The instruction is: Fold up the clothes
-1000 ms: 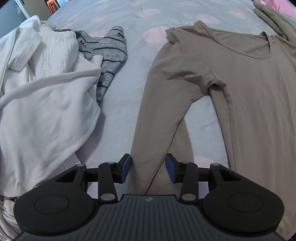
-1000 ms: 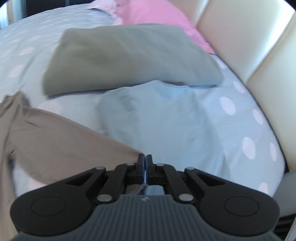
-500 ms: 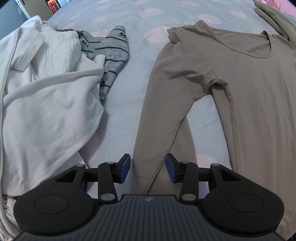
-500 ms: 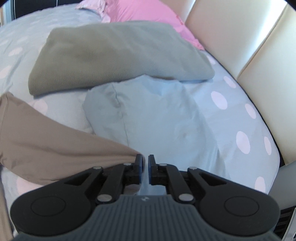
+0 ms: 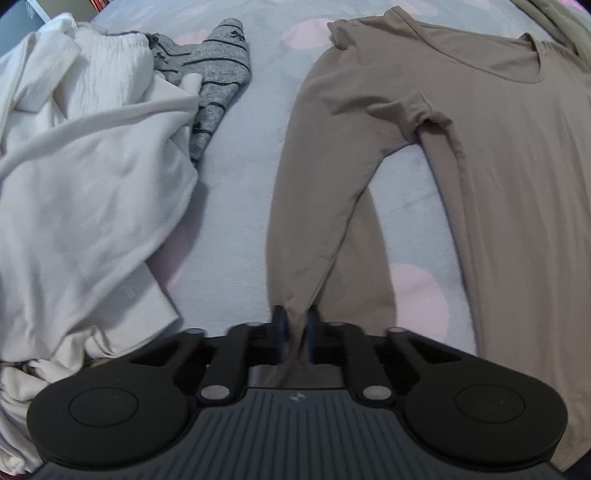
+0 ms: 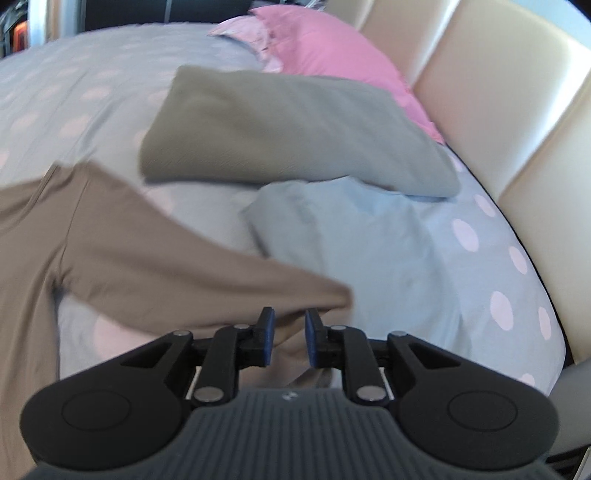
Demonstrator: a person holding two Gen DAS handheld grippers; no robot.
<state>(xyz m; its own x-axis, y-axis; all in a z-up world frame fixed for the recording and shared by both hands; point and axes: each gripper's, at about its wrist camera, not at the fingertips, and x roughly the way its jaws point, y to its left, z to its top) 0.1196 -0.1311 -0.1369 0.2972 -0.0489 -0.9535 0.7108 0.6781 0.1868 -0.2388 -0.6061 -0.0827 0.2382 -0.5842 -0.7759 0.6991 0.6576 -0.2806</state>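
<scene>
Under everything, a pale blue-grey bedspread [image 5: 240, 192] with soft pink dots. Far back in the right wrist view, a bright pink pillow [image 6: 332, 55] leaning on a cream padded headboard [image 6: 498, 103] with vertical panels. Top left corner of the left wrist view: a sliver of white furniture [image 5: 35, 9], too cropped to identify.

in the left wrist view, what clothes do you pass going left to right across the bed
white garment pile -> grey striped garment -> bare strip of the dotted bedsheet -> brown top's sleeve, pinched in the left tongs -> brown top's body
</scene>
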